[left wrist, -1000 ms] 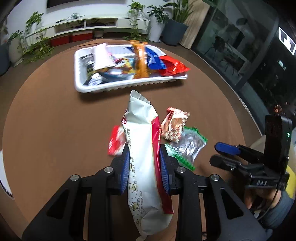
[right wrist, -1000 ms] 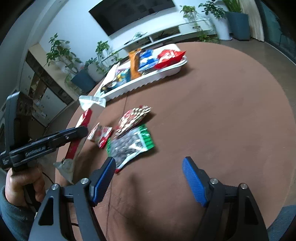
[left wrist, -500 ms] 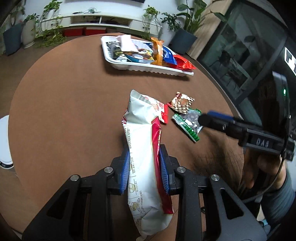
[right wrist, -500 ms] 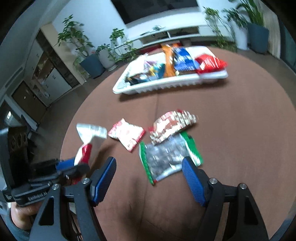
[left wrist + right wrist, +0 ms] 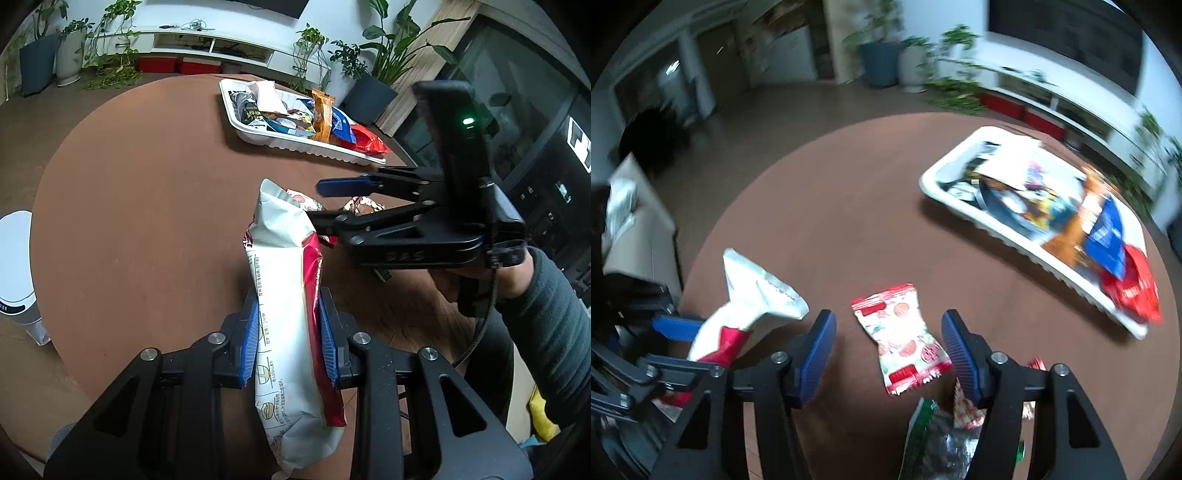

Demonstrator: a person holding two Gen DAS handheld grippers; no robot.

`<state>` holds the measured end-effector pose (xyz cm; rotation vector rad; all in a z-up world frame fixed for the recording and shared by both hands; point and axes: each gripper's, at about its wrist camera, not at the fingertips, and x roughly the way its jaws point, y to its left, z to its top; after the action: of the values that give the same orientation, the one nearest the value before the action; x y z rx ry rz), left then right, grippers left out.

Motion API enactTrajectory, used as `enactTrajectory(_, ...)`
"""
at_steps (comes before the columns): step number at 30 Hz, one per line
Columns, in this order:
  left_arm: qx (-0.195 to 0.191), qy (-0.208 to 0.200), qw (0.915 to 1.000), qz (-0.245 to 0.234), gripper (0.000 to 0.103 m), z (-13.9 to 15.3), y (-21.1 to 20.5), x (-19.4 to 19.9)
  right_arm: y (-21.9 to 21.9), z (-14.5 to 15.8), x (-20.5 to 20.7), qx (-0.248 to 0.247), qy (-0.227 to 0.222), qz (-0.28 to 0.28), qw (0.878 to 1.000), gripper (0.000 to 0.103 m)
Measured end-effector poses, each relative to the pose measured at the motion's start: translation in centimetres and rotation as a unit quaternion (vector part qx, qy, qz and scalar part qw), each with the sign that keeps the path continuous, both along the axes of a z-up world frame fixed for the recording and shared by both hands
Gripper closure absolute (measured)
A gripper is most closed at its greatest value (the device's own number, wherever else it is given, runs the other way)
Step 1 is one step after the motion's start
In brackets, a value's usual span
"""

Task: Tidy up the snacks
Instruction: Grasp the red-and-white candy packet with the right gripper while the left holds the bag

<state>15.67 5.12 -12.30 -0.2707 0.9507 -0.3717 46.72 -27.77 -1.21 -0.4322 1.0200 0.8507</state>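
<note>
Standing nearly upright in the left wrist view, the long white-and-red snack bag [image 5: 291, 317] is clamped about mid-length between the blue pads of the left gripper [image 5: 288, 338]; its long axis runs from the crimped bottom near the camera to the flared sealed top, which points away toward the white tray [image 5: 255, 134]. The bag is held clear above the round brown table [image 5: 147, 206].

Beside it, the right gripper [image 5: 886, 352] is pointed down at the table, its jaws partly open and closing. The small red-and-white sachet [image 5: 901, 341] is seen between the pads, lying flat on the table with its long axis running away from the camera; no contact with either pad is visible.

A green-edged clear packet [image 5: 936, 443] and a red-patterned packet [image 5: 966, 411] are recorded just beside the sachet, partly hidden by the right finger.

The tray is placed well apart at the table's far side, filled with assorted packets. A person's hand [image 5: 480, 277] grips the right gripper's handle.
</note>
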Motion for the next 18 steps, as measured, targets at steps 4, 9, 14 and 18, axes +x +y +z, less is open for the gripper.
enactTrajectory(4, -0.002, -0.001, 1.0000, 0.002, 0.076, 0.1, 0.0, -0.3, 0.9, -1.1, 0.6, -0.024, 0.004, 0.010, 1.000, 0.044)
enactTrajectory(9, -0.003, 0.001, 1.0000, 0.005, 0.076, 0.1, 0.0, -0.5, 0.6, -1.8, 0.5, -0.035, 0.006, 0.022, 0.999, 0.051)
enactTrajectory(14, -0.002, 0.000, 1.0000, 0.006, 0.076, 0.1, -0.2, -0.2, 0.2, -1.7, 0.4, -0.031, 0.011, 0.024, 0.999, 0.059)
enactTrajectory(18, -0.002, 0.001, 1.0000, 0.008, 0.076, -0.1, -0.3, 0.0, 0.1, -1.5, -0.1, -0.039, 0.014, 0.022, 0.999, 0.067)
